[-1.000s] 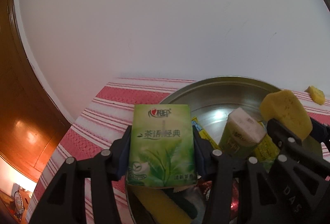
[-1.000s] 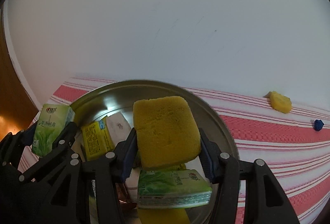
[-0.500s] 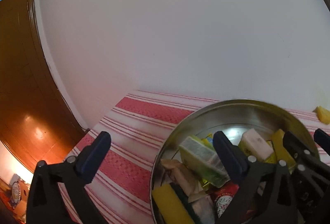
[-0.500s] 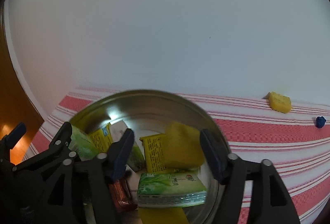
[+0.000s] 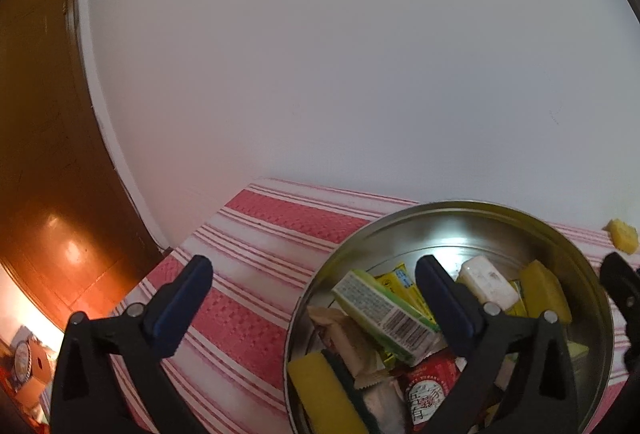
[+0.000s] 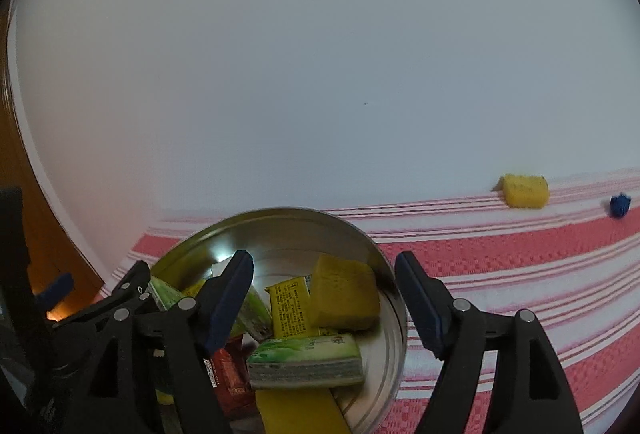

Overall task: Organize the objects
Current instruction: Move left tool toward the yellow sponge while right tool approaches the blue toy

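shiny round metal tin [image 5: 592,274] at lower right holds a porous yellow sponge [image 6: 344,294], glossy green packs [image 6: 304,358] and a white bar [image 5: 486,280]. left tongs [image 5: 312,290] and right tongs [image 6: 324,294] both spread, empty, over striped woven cloth [image 5: 256,274].

Left gripper [image 5: 312,290]: matte black plastic fingers, triangular cut-outs in the linkage, silver round screw heads at the joints, dark blue pads [image 5: 180,308] on the inner faces. Right gripper [image 6: 324,298]: same build, black trussed arms, silver screws, blue pads [image 6: 420,308]. No visible cables, sleeves or skin.
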`<state>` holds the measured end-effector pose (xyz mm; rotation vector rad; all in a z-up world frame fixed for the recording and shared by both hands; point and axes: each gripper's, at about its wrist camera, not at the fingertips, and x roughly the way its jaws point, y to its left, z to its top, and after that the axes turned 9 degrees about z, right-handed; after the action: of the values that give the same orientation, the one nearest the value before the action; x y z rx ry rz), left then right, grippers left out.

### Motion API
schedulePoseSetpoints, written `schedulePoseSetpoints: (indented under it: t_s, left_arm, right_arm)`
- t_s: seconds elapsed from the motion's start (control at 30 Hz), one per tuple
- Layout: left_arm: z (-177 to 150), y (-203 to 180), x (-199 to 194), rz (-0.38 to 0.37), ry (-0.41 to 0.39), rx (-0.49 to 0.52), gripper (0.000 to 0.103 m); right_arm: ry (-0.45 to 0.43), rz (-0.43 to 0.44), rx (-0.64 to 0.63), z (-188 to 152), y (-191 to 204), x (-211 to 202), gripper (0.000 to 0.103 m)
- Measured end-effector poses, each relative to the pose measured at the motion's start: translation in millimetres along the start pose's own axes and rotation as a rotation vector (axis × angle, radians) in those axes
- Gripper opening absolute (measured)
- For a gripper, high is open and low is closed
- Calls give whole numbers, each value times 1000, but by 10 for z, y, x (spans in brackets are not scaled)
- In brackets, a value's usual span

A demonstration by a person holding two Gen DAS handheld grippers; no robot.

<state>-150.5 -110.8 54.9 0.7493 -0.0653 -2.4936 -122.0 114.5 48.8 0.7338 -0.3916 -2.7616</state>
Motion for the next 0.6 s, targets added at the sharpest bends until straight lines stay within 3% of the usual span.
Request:
schedulePoseSetpoints:
  t_s: [0.27, 0.6]
  left_arm:
    - [-82, 75, -97, -16, -4, -124, 102]
    - [-265, -35, -456, -18, -82, -171, 101]
  right_arm:
    - [-41, -28, -40, -77, -74, -197, 76]
    - [-100, -193, -16, -218, -618, -446, 75]
